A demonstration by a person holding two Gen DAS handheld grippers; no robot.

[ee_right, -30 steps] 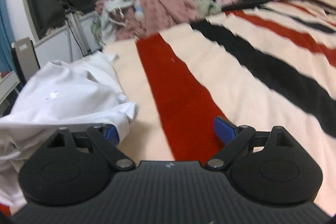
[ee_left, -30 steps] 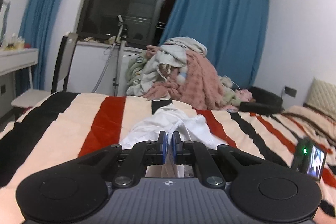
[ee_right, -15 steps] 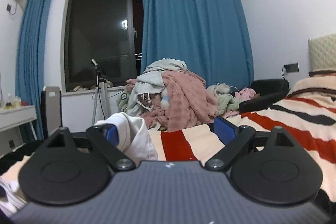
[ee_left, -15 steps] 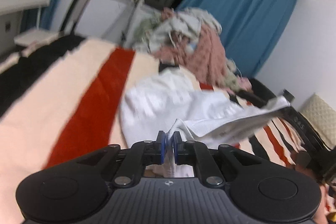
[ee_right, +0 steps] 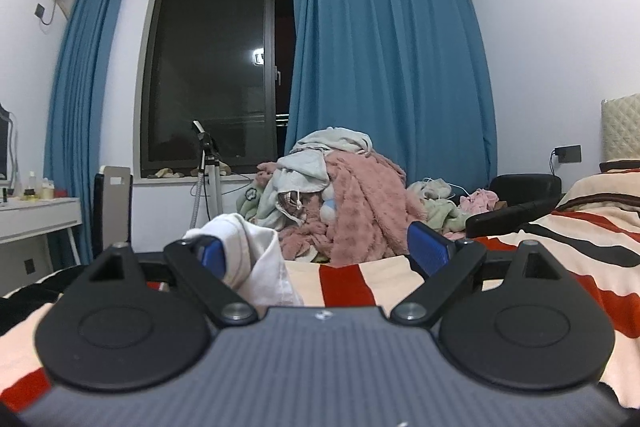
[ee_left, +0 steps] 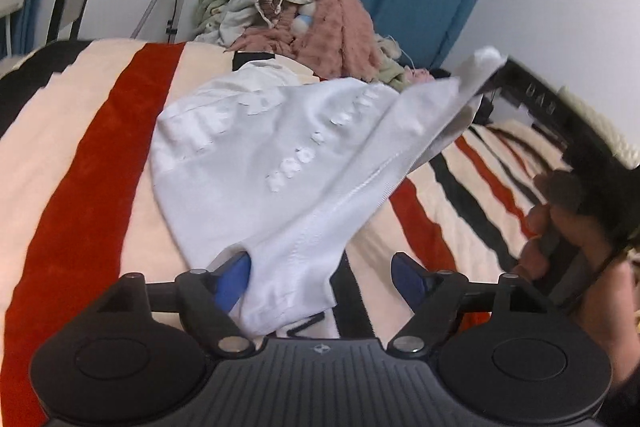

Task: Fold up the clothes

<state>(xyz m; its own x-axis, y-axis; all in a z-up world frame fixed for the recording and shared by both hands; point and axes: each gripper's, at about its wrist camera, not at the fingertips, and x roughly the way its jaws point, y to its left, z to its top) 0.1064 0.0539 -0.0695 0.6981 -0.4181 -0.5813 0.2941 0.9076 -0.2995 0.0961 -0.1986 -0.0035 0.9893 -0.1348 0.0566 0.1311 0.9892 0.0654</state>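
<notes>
Bed with striped blanket (ee_left: pixel 84 163) in cream, red and black bands, filling the lower part of both wrist views. Blue curtains (ee_right: pixel 384 75) hang on either side of a dark window (ee_right: pixel 208 75) on the far wall. A pile of unfolded clothes (ee_left: pixel 320 15), pink, grey and pale green, sits at the far edge of the bed below the window; a tripod (ee_right: pixel 208 183) stands to its left.

White T-shirt (ee_left: pixel 260 155) with raised white lettering, lying spread on the blanket near the middle of the bed. One end drapes between the pads of the left gripper (ee_left: pixel 320 279); the opposite corner is lifted off the bed toward the upper right.

Left gripper: jaws opening, blue pads apart, with the shirt hem lying between them and against the left pad only, not clamped.

Right gripper (ee_right: pixel 316 247): jaws wide open, pointing level toward the window; a fold of the white shirt hangs over its left finger (ee_right: pixel 212 255), unpinched.

Person's hand (ee_left: pixel 568 239), at the right edge of the left wrist view, wrapped around a dark handle.
</notes>
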